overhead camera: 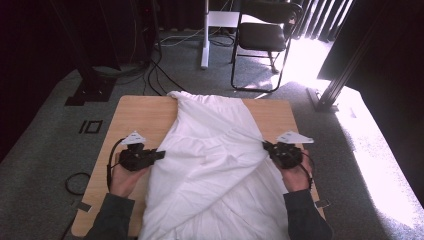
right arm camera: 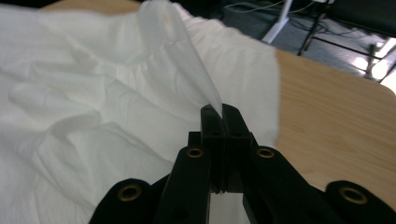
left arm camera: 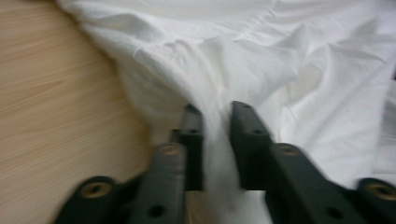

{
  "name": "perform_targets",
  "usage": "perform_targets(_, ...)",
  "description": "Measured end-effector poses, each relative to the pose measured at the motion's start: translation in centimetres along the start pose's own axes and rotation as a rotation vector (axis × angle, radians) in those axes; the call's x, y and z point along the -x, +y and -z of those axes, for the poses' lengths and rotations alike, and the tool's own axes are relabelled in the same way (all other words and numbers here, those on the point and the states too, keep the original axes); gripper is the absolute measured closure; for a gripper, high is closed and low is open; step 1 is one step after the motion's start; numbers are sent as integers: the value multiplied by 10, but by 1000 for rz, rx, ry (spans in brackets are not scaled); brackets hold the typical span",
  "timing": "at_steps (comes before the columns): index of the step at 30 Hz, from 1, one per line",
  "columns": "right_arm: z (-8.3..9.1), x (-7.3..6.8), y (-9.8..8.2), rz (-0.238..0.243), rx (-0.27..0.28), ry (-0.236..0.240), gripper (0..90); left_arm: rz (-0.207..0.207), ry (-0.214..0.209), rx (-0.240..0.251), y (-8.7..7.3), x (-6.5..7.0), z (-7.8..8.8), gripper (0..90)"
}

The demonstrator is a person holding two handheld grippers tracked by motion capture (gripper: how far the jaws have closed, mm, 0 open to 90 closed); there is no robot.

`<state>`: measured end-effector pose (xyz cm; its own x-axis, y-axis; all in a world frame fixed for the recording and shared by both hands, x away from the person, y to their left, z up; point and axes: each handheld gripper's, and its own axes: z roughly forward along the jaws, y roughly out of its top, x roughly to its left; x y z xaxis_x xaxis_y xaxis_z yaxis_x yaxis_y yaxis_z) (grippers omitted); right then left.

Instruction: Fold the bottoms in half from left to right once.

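Large white crumpled cloth point(overhead camera: 210, 165) lay spread over the light wooden table point(overhead camera: 140, 112), trailing off its near edge. Right gripper point(right arm camera: 218, 112) was clamped tight on a raised fold. Left gripper point(left arm camera: 215, 114) stood partly open, cloth between jaws, pads not pressing. Risk: that loose edge slipping out, pulling the cloth unevenly.

Harsh daylight floods in from the right, blowing out the carpet point(overhead camera: 370, 165) and glaring off the white sheet point(overhead camera: 210, 165), while the far left sits in deep shadow and the left gripper view is motion-blurred.
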<state>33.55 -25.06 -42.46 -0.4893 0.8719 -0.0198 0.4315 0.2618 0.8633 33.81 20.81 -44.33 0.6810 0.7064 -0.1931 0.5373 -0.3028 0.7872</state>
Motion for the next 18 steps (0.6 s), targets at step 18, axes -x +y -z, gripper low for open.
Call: perform_targets(18,-57,64,-86,-124,-274,-119,895,140,42,-133,-44,-20,-57,349)
